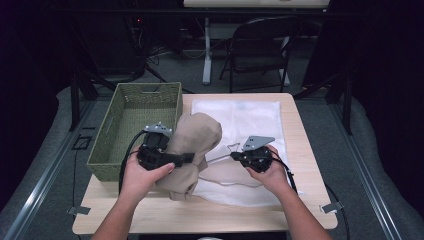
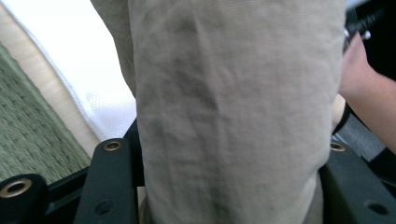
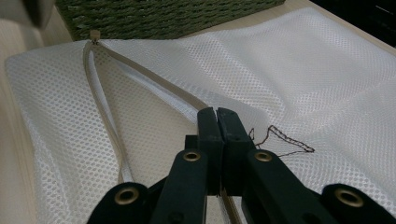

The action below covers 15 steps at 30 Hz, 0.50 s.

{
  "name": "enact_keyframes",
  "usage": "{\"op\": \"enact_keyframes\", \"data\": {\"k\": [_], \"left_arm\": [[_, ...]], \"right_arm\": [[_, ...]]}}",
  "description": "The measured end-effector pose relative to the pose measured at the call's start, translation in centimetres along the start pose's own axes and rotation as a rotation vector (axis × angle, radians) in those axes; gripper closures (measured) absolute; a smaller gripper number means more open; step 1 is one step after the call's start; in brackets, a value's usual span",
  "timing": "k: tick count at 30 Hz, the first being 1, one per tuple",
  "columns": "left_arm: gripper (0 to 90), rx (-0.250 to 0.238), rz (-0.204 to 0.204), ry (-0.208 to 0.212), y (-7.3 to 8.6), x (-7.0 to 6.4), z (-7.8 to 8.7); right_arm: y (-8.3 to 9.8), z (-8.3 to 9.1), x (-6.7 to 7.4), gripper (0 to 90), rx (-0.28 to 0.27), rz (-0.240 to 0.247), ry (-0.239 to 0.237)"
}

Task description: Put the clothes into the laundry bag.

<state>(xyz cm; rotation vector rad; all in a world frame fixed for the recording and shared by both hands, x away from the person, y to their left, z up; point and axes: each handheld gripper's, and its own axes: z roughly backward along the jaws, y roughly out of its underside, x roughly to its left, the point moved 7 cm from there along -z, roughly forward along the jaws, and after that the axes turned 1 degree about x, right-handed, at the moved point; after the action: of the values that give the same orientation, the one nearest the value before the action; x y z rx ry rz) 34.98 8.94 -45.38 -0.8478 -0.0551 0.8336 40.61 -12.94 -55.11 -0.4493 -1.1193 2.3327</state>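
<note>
Dark room, folding chair at the far side; pale wooden surface in the middle.

Green woven basket: far left of the surface, open side up.

White mesh bag: flat, right of the basket, running from the far edge toward the near side. The right claw view shows its netting up close, with a beige zipper parted in a narrow V whose closed end lies just before the basket wall, and a loose dark thread on the mesh.

Beige garment: bunched roll between basket and bag, partly over the bag's left edge. The left claw view gives its creased weave between the two jaws.

Left claw: gripped on the garment at its middle, pointing right. Hand wrapped around the body from the near side, forearm rising from the bottom edge.

Right claw: jaws pressed together on the zipper's edge, apparently on its tape; the contact itself is hidden by the jaws. Points left, hand cupped behind, forearm angled in from the near right.
</note>
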Motion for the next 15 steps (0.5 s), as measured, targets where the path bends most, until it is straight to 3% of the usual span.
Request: {"op": "enact_keyframes", "data": {"k": [15], "left_arm": [[46.6,0.062,-0.014,0.037,3.4,-1.8,-1.6]], "right_arm": [[-0.3,0.3,-0.3,88.9,-0.016,-0.015,0.008]]}}
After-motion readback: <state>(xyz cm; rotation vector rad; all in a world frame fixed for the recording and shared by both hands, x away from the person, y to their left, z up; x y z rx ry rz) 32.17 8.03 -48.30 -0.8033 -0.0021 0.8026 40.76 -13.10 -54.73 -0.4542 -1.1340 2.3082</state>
